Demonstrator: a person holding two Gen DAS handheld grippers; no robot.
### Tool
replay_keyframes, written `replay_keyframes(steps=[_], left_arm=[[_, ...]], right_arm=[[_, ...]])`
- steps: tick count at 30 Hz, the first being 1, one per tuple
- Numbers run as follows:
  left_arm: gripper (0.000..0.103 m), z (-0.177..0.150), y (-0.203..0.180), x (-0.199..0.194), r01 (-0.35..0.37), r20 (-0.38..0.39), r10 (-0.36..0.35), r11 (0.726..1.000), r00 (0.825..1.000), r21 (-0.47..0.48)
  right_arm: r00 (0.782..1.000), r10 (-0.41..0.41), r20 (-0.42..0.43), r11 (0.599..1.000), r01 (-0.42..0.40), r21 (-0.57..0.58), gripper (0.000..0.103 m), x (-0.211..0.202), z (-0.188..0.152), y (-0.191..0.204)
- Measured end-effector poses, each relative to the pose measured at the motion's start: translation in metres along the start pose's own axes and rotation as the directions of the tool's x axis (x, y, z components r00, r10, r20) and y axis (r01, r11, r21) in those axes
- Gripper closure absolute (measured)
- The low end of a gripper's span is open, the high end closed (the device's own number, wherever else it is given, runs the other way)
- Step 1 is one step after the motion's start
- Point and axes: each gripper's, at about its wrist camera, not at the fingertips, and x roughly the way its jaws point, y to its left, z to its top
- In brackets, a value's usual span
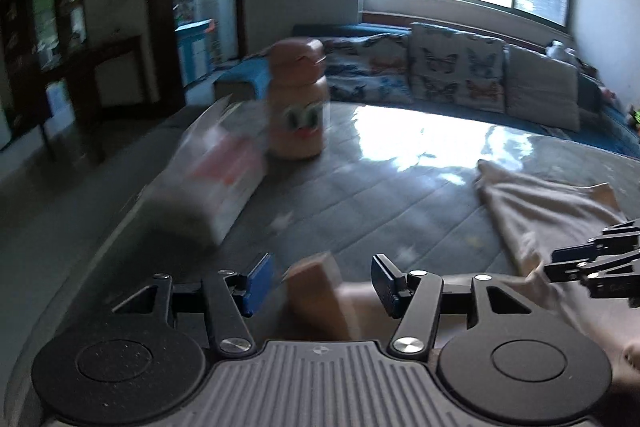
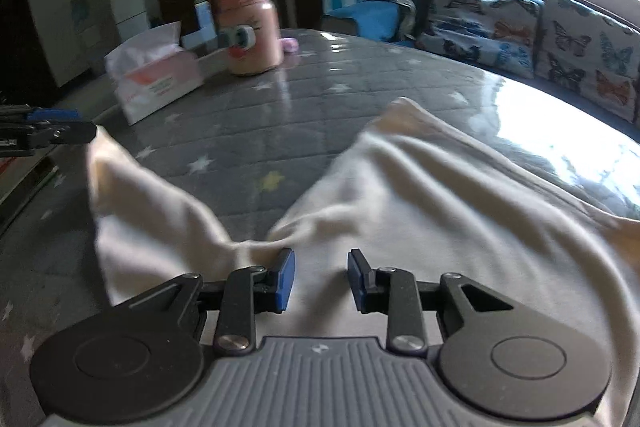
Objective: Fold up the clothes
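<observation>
Right now my right claw [image 2: 321, 279], half open and empty, hovers over the cream garment [image 2: 440, 195], nearer than my open left claw [image 1: 322, 283].

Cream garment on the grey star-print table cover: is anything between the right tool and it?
Nothing visible. The right tool hangs open directly over the cream garment. The pink bottle and tissue box stand farther back.

One cream garment [image 2: 420, 187] lies just ahead of the right tongs [image 2: 321, 277]. Beyond it, to the left, stand one pink bottle [image 2: 250, 23] and one tissue box [image 2: 154, 83]. Two butterfly cushions [image 2: 480, 31] and one plain cushion [image 1: 542, 87] line the sofa past the worktop [image 2: 280, 115].
</observation>
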Motion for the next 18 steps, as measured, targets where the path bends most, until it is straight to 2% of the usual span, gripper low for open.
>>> replay_keyframes(steps=[2,5,11,13,18], left_arm=[[0.044,-0.011,0.007,0.0,0.005,-0.022,-0.006,1.0,1.0,-0.028],[0.044,-0.022,0.011,-0.001,0.014,-0.037,-0.016,0.998,0.999,-0.059],[0.044,-0.025,0.012,-0.005,0.017,-0.012,-0.018,0.998,1.0,-0.061],[0.044,-0.026,0.018,-0.006,0.008,-0.011,-0.008,0.997,1.0,-0.071],[0.044,-0.031,0.031,0.005,-0.013,-0.047,0.008,0.995,0.999,-0.104]], right_arm=[[1.0,0.015,0.004,1.0,-0.015,-0.017,0.069,-0.002,-0.003,0.008],[1.0,0.017,0.002,0.999,-0.016,-0.033,0.069,-0.003,-0.005,0.016],[1.0,0.022,0.009,0.999,-0.021,-0.042,0.069,-0.01,-0.007,0.022],[0.999,0.026,0.022,0.999,-0.026,-0.028,0.059,-0.016,-0.007,0.021],[0.999,0.039,0.013,0.998,-0.038,-0.047,0.058,-0.029,-0.014,0.03]])
